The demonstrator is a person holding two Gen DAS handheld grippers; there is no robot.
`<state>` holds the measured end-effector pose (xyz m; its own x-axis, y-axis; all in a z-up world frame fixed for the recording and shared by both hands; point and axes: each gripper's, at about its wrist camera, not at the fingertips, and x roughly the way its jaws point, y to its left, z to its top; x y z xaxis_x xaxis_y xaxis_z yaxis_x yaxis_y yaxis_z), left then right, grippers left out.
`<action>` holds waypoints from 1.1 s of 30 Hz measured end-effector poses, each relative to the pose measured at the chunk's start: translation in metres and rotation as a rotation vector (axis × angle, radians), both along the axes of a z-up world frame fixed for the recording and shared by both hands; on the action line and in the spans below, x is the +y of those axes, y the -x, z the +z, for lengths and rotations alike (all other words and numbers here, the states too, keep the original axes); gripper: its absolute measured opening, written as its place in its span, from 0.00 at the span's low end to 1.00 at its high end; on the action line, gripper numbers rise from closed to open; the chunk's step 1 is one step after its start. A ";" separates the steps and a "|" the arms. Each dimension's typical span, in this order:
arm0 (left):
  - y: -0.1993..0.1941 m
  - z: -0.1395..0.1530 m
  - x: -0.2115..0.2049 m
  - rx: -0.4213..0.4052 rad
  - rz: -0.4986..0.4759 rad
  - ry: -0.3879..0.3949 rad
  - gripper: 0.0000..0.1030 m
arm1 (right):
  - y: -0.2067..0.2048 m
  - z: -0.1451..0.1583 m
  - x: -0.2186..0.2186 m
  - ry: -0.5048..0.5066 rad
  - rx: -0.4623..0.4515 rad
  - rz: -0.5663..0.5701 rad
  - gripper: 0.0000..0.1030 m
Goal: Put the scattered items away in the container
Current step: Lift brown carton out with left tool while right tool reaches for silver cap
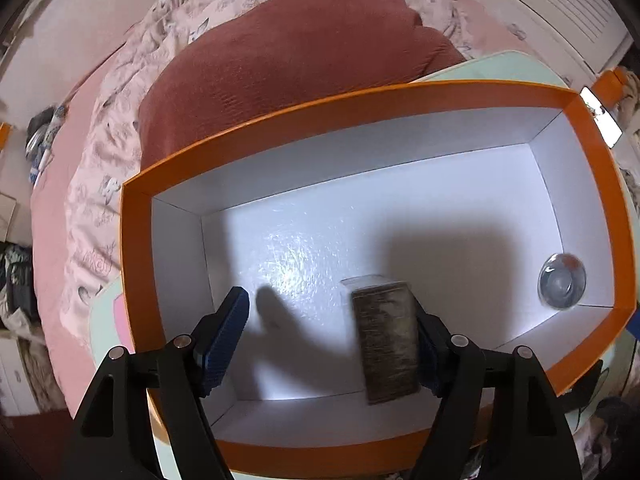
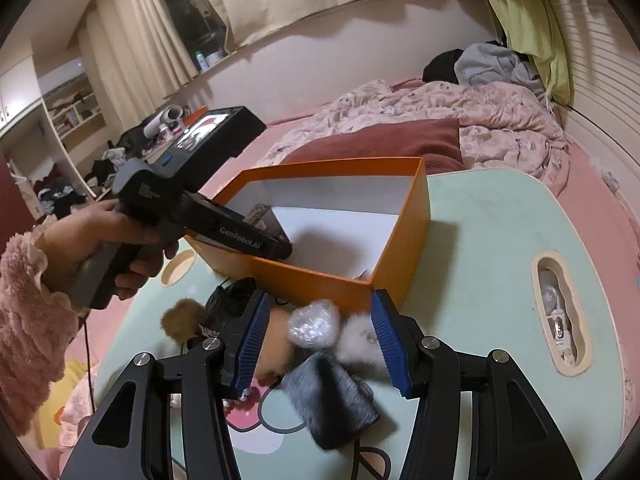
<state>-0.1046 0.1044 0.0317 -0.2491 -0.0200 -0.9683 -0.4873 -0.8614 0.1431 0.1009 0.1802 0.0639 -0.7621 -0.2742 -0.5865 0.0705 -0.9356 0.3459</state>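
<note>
The left gripper (image 1: 332, 340) points down into the orange box (image 1: 280, 120), jaws spread. A brown-faced rectangular pack (image 1: 386, 340) lies against the right jaw, clear of the left one, its long axis running along the jaws, toward the camera. A clear round item (image 1: 562, 282) sits in the box's corner. The right gripper (image 2: 316, 344), jaws spread, hovers over furry items (image 2: 332, 400) on the worktop (image 2: 480, 240).

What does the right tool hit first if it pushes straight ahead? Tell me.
Probably the plastic-wrapped bundle lying between its open fingers, among the fluffy items on the table; depth is uncertain. The orange box stands just behind.
</note>
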 end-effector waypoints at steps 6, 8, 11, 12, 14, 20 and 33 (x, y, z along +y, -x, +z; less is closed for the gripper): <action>0.006 0.005 -0.023 -0.096 0.048 -0.162 0.20 | 0.003 -0.001 0.002 0.002 -0.009 -0.006 0.51; 0.007 0.010 -0.031 -0.053 0.053 -0.156 0.20 | 0.005 0.000 0.002 -0.006 -0.006 -0.005 0.51; 0.006 0.034 -0.050 -0.035 0.084 -0.279 0.20 | 0.017 0.003 0.005 -0.041 -0.011 -0.003 0.51; 0.002 0.046 -0.058 -0.020 0.097 -0.335 0.20 | 0.022 0.003 0.007 -0.045 -0.017 -0.004 0.51; -0.008 0.067 -0.070 0.021 0.113 -0.389 0.20 | 0.037 0.002 0.015 -0.040 -0.026 -0.011 0.51; -0.056 0.105 -0.111 0.120 0.138 -0.523 0.20 | 0.073 0.007 0.030 -0.114 -0.041 -0.033 0.39; -0.140 0.028 -0.153 0.034 0.336 -0.559 0.20 | 0.156 0.054 -0.005 -0.365 -0.468 0.386 0.24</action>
